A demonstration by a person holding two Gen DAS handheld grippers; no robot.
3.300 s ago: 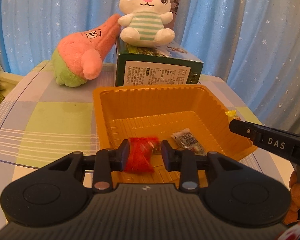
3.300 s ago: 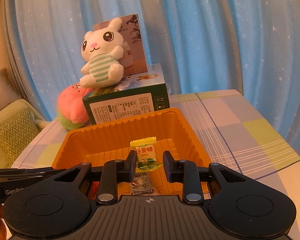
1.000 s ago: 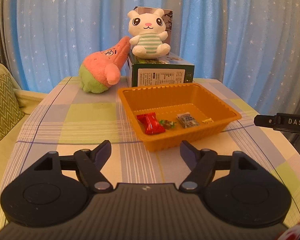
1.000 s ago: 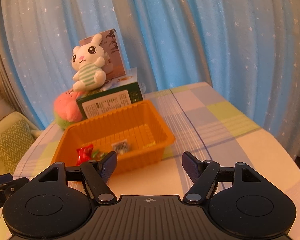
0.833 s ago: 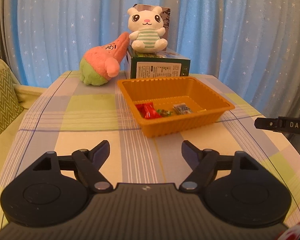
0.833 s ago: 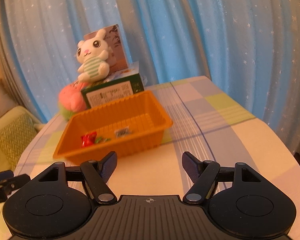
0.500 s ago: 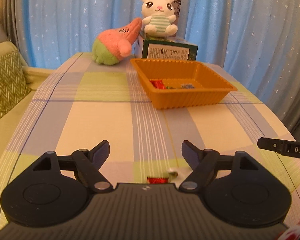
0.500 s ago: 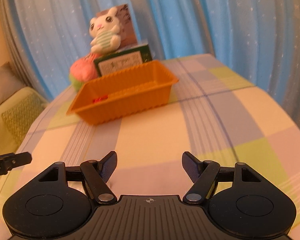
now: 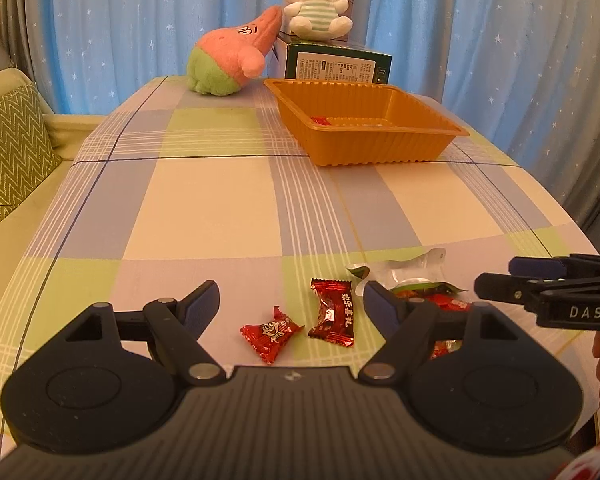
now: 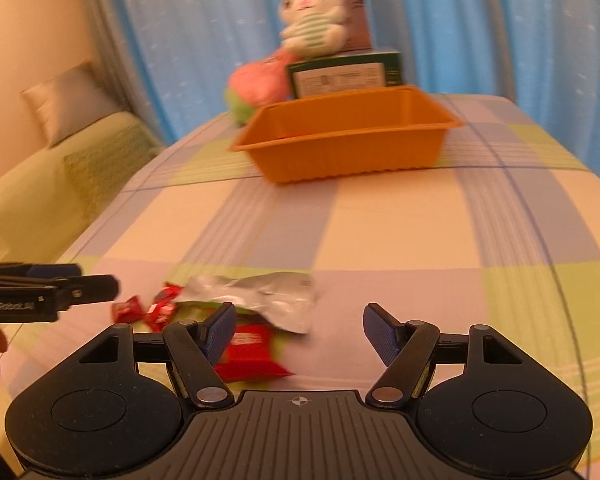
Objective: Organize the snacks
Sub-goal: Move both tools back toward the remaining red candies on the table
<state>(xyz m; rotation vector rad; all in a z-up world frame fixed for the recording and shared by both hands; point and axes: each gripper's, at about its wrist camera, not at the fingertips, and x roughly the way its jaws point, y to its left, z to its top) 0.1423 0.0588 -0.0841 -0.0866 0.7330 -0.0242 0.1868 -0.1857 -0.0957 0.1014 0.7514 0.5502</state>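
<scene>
Both claws open, empty: left claw (image 9: 290, 304) over red candies (image 9: 271, 333); right claw (image 10: 298, 328) beside silver wrapper (image 10: 260, 296) on tabletop (image 9: 204, 216).

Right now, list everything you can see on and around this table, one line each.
Small candies: two, red wrappers, near table edge between the left gripper's fingers.
Larger snack packets: several overlapping, silver, green and red, right of the candies; exact count unclear.
Tray: one, orange, mid-table, a few snacks inside.
Box: one, green, behind the tray.
White plush: one, striped green, on the box.
Pink plush: one, pink and green, left of the box.
Tablecloth: one, checked pastel.
Curtain: blue, starred.
Cushion: green zigzag, left.
Left gripper: black, open.
Right gripper: black, open.
</scene>
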